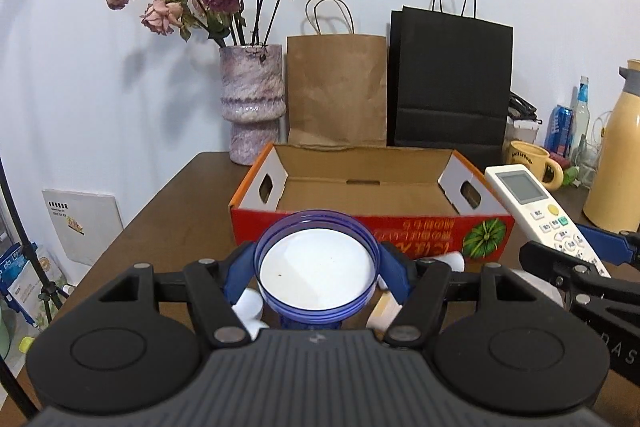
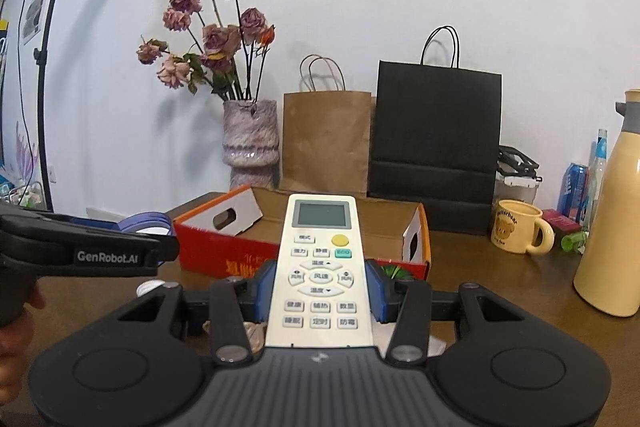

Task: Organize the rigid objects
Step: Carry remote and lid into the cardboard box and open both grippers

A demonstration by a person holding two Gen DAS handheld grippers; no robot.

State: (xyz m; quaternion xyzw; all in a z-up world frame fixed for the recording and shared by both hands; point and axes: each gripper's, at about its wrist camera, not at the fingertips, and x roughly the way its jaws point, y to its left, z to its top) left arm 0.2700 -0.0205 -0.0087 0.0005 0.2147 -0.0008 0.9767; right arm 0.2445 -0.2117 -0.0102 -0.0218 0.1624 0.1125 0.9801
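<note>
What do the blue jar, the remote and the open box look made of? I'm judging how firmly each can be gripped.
Blue jar: translucent blue plastic, probably, glossy, with ridged rim; the white inside may be contents or a liner. Remote: hard white plastic, smooth, with rubbery-looking buttons. Box: corrugated cardboard, brown matte inside, red print outside.

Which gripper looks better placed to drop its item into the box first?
Probably the right gripper: its remote already reaches over the box front wall. The left gripper holds its jar short of that wall.
</note>
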